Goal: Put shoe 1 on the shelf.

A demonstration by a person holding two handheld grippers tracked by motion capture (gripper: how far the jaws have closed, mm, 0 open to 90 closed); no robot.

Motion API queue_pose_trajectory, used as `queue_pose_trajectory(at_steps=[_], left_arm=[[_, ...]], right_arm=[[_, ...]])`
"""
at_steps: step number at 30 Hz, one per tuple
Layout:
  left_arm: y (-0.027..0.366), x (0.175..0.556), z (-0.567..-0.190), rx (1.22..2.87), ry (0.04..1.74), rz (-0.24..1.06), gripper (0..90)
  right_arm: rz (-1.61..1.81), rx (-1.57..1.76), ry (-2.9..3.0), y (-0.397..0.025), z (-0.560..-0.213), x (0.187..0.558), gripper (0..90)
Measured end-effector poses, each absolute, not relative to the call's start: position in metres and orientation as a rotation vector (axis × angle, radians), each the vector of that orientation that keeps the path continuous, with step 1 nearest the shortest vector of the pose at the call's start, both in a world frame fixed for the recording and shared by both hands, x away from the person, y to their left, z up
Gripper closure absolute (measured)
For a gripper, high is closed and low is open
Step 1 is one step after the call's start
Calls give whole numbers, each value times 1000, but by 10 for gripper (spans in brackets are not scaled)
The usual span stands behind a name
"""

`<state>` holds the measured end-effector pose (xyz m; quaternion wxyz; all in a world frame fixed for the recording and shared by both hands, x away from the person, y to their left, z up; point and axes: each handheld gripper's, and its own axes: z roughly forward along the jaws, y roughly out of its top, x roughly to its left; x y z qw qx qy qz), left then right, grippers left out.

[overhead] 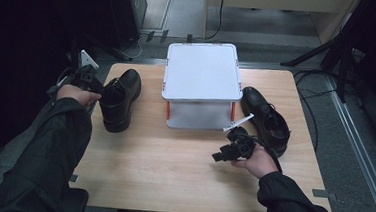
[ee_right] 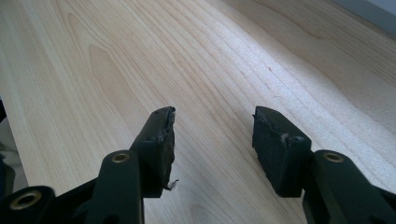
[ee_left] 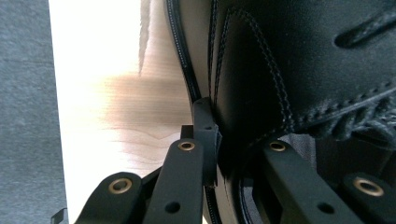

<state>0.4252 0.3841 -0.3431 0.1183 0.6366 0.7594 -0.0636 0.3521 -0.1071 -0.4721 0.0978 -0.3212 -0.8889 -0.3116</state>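
A black leather lace-up shoe point(overhead: 120, 97) stands upright on the left part of the pale wooden tabletop point(overhead: 171, 170), toe pointing away from the person. The left claw point(overhead: 97, 90) is clamped on the shoe's heel collar, one jaw outside the leather, the other inside the opening. Just right of it stands a white two-tier plastic rack point(overhead: 203, 72) with orange posts. A second black leather shoe point(overhead: 265, 119) lies right of the rack. The right claw point(overhead: 218, 157) hovers near that shoe, jaws apart over bare wood.

Two black leather lace-up shoes, one at nine o'clock point(overhead: 120, 98), one at three o'clock point(overhead: 267, 119); one white two-tier rack point(overhead: 203, 72); two grippers.
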Motion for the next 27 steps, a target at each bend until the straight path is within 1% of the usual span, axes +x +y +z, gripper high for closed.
queue_pose_trajectory(at_steps=[10,16,22,27], left_arm=[[360,442,-287,1882,2217,-150,834],[342,453,-256,1865,2178,-125,828],[315,465,-233,1875,2161,-99,824],[295,473,-220,1882,2125,-107,824]], right_arm=[[-933,-945,-2625,-110,-470,352,507],[-937,-945,-2624,-111,-469,353,508],[-939,-936,-2626,-111,-469,352,511],[-945,-936,-2626,-112,-468,352,511]])
